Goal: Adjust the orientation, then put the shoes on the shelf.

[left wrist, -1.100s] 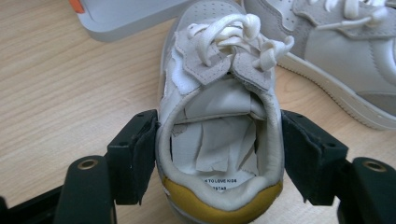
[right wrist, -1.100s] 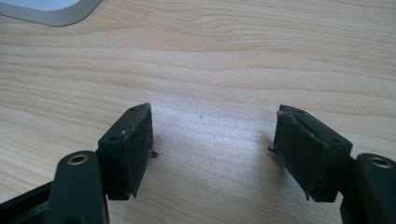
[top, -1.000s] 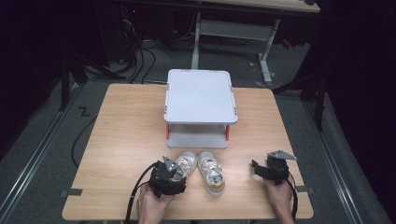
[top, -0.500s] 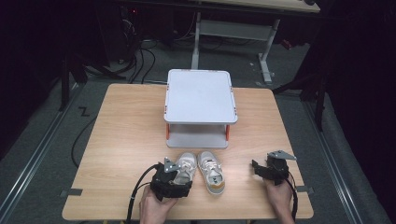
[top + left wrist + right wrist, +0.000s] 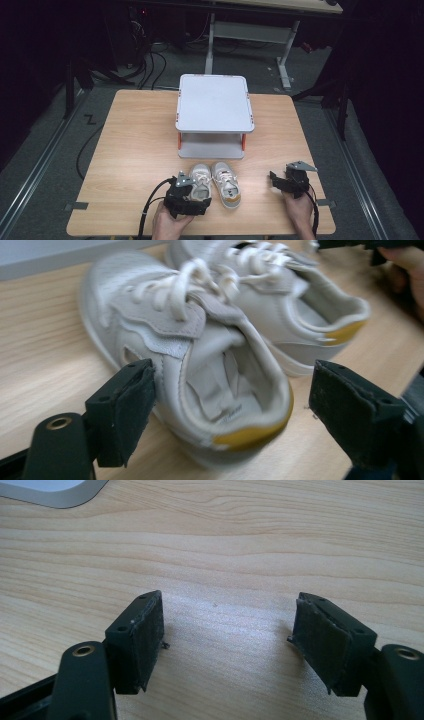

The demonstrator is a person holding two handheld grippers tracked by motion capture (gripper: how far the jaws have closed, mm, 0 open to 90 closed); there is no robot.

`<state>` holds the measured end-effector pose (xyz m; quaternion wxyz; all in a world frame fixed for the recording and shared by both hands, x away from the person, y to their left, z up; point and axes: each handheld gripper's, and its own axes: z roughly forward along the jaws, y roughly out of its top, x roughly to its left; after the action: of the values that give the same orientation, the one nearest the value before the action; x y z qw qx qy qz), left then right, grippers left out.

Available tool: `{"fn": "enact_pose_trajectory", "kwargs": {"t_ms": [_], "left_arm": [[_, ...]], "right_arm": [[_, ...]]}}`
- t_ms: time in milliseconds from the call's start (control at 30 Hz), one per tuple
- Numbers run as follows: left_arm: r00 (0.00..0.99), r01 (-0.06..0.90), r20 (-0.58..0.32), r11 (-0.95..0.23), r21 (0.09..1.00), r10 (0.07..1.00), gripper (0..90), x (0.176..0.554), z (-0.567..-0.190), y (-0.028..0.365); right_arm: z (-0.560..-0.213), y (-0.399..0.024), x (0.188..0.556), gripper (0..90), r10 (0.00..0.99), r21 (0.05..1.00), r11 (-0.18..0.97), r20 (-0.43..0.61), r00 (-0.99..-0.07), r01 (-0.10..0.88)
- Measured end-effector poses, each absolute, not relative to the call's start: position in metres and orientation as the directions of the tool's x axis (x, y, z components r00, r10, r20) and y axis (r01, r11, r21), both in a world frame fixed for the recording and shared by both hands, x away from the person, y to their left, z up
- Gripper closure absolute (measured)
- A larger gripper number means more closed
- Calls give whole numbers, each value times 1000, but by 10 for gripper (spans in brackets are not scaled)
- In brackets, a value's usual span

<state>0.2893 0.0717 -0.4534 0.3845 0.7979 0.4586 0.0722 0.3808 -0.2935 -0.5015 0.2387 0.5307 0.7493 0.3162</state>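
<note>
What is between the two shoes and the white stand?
Just bare wood: in the high view a strip of table separates the two shoes from the white stand. Nothing lies there.

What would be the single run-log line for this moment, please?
left gripper: jaws just opening, around left shoe heel | right gripper: open, empty, over table | right shoe: beside left shoe

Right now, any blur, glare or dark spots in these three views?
High view: table evenly lit, surroundings nearly black, white stand top slightly washed out. Left gripper view: shoes soft, laces smeared, left gripper pads sharper. Right gripper view: crisp wood grain, soft shadows under the right gripper.
</note>
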Motion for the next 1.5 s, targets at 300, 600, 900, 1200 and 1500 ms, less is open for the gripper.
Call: {"fn": "enact_pose_trajectory", "kwargs": {"t_ms": [300, 600, 900, 1200, 1500], "left_arm": [[592, 656, -244, -284, 699, 768, 182, 291, -455, 71], [597, 592, -222, -237, 770, 771, 176, 291, -448, 89], [534, 579, -158, -223, 784, 831, 288, 311, -454, 117], [497, 578, -112, -232, 782, 860, 285, 340, -470, 133], [445, 579, -39, -254, 775, 895, 294, 359, -488, 142]], "right_arm": [[-501, -294, 381, 287, 946, 727, 237, -22, -323, 644], [-501, -294, 381, 287, 946, 727, 237, -22, -323, 644], [-501, -294, 381, 287, 945, 728, 241, -23, -328, 642], [-501, -292, 381, 265, 937, 721, 256, -23, -348, 644], [-493, -275, 365, 523, 912, 719, 330, -75, -404, 611]]}}
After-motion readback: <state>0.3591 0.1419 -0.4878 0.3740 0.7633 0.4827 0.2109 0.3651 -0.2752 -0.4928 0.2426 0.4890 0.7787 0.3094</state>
